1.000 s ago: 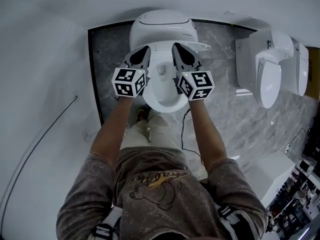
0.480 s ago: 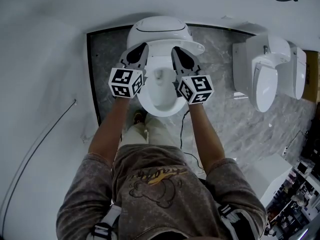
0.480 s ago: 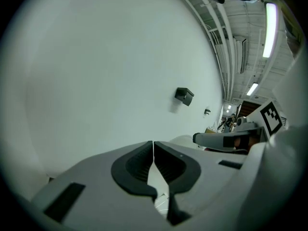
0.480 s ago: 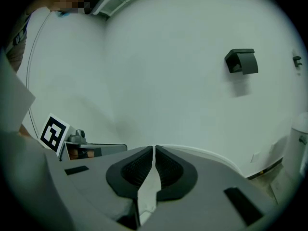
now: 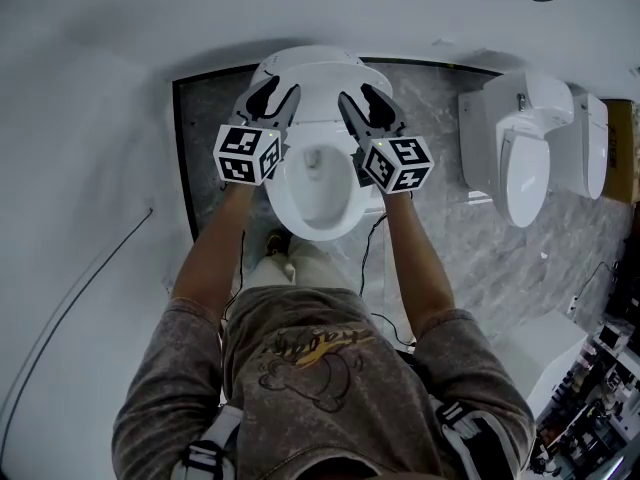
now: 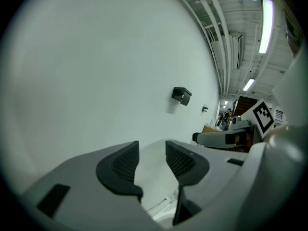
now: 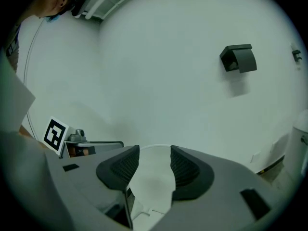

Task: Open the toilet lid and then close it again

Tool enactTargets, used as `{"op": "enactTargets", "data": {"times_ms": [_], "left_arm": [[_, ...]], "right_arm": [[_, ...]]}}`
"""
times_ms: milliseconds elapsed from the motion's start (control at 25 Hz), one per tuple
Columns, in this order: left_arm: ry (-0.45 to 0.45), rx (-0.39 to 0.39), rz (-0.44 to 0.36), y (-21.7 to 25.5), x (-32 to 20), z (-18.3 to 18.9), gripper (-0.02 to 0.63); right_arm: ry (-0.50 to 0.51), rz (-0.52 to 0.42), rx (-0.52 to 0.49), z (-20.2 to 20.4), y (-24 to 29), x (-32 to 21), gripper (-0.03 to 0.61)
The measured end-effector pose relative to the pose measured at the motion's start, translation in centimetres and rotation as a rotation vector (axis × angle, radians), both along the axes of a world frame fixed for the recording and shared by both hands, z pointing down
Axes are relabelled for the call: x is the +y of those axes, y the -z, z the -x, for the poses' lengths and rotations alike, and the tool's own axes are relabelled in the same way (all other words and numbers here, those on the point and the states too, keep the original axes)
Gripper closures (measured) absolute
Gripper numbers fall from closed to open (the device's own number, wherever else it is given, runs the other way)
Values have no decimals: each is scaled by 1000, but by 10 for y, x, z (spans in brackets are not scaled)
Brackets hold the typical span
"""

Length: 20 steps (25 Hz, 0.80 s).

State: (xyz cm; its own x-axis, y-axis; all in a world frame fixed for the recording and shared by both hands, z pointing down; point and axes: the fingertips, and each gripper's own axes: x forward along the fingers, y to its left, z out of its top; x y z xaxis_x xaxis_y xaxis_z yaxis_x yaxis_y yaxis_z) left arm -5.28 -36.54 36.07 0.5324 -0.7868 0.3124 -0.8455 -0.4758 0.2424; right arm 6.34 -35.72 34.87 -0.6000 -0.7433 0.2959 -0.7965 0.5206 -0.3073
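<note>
We look steeply down on a toilet bowl (image 5: 312, 183) standing open at the centre, its lid (image 5: 310, 66) tipped up at 12 o'clock against the white wall. The left gripper (image 5: 272, 94) clasps the lid's edge at 10 o'clock and the right gripper (image 5: 362, 96) clasps it at 2 o'clock; each gripper view shows white lid between the pads. We judge the opening is about complete, so the next move calls for drawing both sides evenly down toward 6 o'clock. A second toilet (image 5: 522, 153) stands well apart at 3 o'clock, a cable (image 5: 75, 288) trails at 8 o'clock, and a black wall box (image 7: 239, 57) hangs above. Nothing blocks the lid's path.
</note>
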Motion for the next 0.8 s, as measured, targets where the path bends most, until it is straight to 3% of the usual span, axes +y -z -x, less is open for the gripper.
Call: {"op": "enactTargets", "data": {"times_ms": [200,480,800], "left_arm": [[-10,-35,2,-12,-21,-3,391],[-22,-67,29,-31,-36,-4,385],[-51,-71,51,-42,-37,-11,386]], "right_arm": [[19,18,20,-11,-14,-25,334],[39,44,51,-24,-35,-61,331],[79,63,63,-21,-46,-67,331]]}}
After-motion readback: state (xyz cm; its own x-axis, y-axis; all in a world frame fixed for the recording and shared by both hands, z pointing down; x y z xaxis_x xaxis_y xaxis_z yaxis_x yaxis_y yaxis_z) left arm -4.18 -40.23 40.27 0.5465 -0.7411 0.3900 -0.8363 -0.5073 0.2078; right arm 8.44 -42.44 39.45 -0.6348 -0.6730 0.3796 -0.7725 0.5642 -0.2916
